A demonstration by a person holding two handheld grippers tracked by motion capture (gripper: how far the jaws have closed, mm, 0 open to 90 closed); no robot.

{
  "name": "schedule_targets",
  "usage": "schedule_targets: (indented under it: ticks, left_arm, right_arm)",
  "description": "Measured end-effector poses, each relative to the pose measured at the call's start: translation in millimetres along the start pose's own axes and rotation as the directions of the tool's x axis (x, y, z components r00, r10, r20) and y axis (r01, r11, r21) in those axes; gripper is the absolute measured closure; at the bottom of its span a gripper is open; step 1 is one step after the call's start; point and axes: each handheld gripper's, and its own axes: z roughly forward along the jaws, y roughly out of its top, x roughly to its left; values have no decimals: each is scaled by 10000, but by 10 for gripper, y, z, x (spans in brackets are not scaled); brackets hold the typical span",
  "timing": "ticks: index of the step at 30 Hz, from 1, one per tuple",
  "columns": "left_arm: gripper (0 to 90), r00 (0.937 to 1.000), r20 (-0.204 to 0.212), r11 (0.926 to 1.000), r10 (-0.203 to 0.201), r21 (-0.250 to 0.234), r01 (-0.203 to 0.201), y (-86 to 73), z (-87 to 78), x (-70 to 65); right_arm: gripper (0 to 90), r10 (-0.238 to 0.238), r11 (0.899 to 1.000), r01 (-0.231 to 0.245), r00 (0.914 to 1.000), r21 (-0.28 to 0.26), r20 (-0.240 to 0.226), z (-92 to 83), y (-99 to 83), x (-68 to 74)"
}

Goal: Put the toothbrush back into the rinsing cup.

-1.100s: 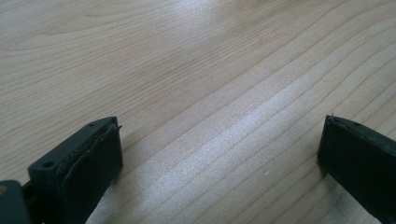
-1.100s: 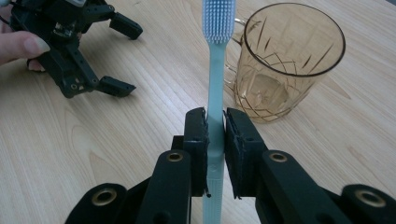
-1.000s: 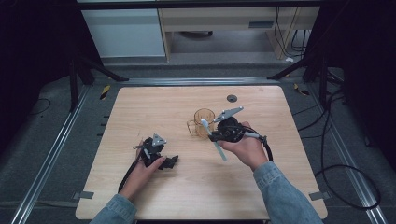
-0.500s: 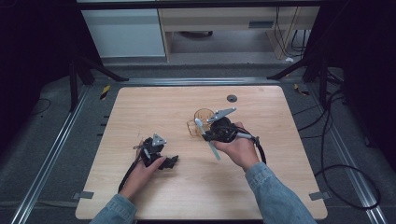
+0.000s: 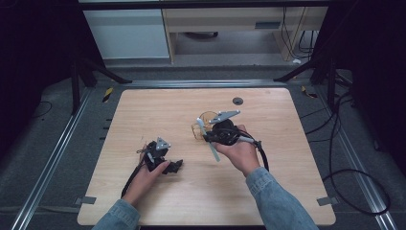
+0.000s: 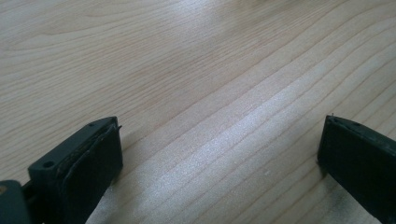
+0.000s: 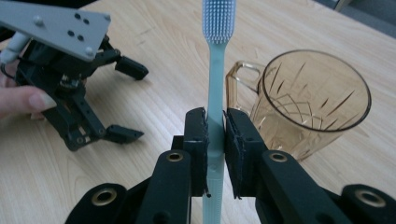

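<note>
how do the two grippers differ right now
The right gripper is shut on a pale blue toothbrush; the left gripper is open with nothing between its jaws. The right one is beside the amber glass mug; the left one lies low on the wooden table.

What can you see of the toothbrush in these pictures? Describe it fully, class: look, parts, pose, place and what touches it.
The toothbrush is pale blue-green, apparently plastic, with a slim straight handle and a head of fine pale bristles at its far end. The right gripper is shut on its handle, jaws pressing from both sides. It is held above the wooden table, beside the amber glass mug, not inside it. In the high view its handle slants down past the hand.
</note>
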Motion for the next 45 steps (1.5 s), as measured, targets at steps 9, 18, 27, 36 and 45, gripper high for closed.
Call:
schedule_targets:
  ticks: [9,18,27,36,45]
  left_arm:
    - [0,10000,0,10000,0,2,0,0,0,0]
    - [0,10000,-2,10000,-1,-1,1,0,0,0]
    - [0,10000,1,10000,-5,-3,5,0,0,0]
    - [0,10000,0,10000,-2,-2,2,0,0,0]
    - [0,10000,0,10000,-5,-6,5,0,0,0]
  right_arm:
    - [792,-55,9993,66,9995,-355,310,19,19,36]
    - [793,192,9933,-137,9987,-1144,472,13,35,63]
    - [793,471,9759,-318,9967,-2159,659,-3,65,90]
    - [793,608,9652,-398,9954,-2586,737,16,79,113]
    - [793,775,9491,-484,9936,-3113,818,84,103,187]
